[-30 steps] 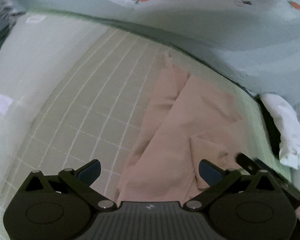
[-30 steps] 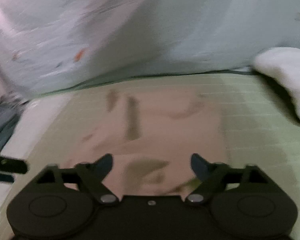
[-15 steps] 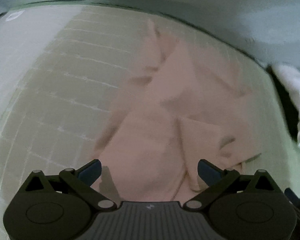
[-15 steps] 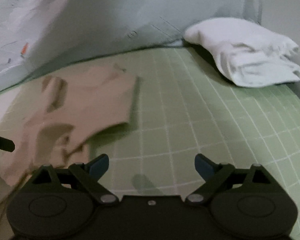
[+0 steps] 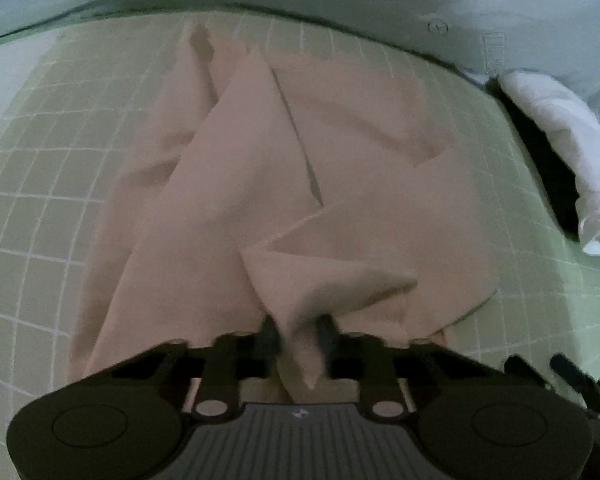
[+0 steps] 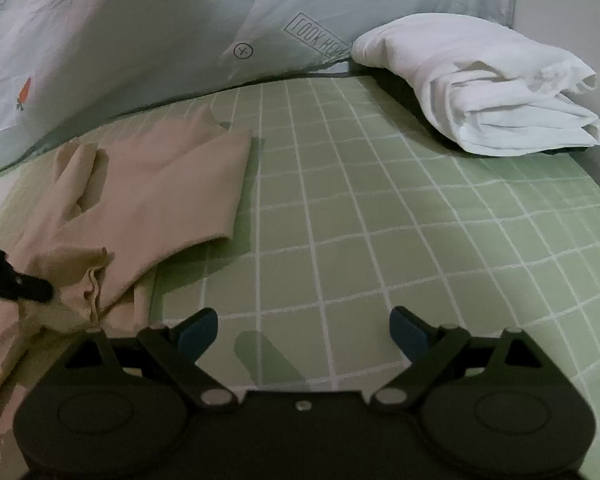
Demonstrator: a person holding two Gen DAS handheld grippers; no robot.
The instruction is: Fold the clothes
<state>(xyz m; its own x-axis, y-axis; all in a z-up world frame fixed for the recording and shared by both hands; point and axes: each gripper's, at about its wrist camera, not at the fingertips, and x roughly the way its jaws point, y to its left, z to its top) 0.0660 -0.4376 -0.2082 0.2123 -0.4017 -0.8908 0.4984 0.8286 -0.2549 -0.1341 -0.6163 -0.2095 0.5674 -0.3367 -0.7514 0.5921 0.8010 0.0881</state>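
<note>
Left gripper (image 5: 298,332) pinched tight on a raised corner of the pink garment (image 5: 260,184), both fingers pressed against the fabric, a point of cloth hanging down between them toward the camera. Pitched steeply down over the near edge of the garment. Seen also from the right wrist view as a dark fingertip (image 6: 32,290) at the far left, biting the bunched pink hem.

Right gripper (image 6: 304,330) spread wide, blue pads (image 6: 198,330) well apart, nothing between them but bare sheet. Angled down over the sheet, just to the right of the garment (image 6: 160,184), not touching it.

Pink garment lying crumpled and partly folded on the green checked sheet (image 6: 380,240), several overlapping flaps and creases, one long triangular fold running away from the left gripper; only the pinched corner lifted off the surface.

Folded white cloth (image 6: 480,92) at the far right corner of the sheet, well apart from the garment, stacked in loose layers against the pale blue bedding (image 6: 180,20).

Pale blue bedding rising behind the sheet, printed with small carrots (image 6: 25,90) and circled plus marks. Boxed lettering (image 6: 316,36) on it, seemingly "LOOK HERE", end of the second word hidden by the white cloth.
</note>
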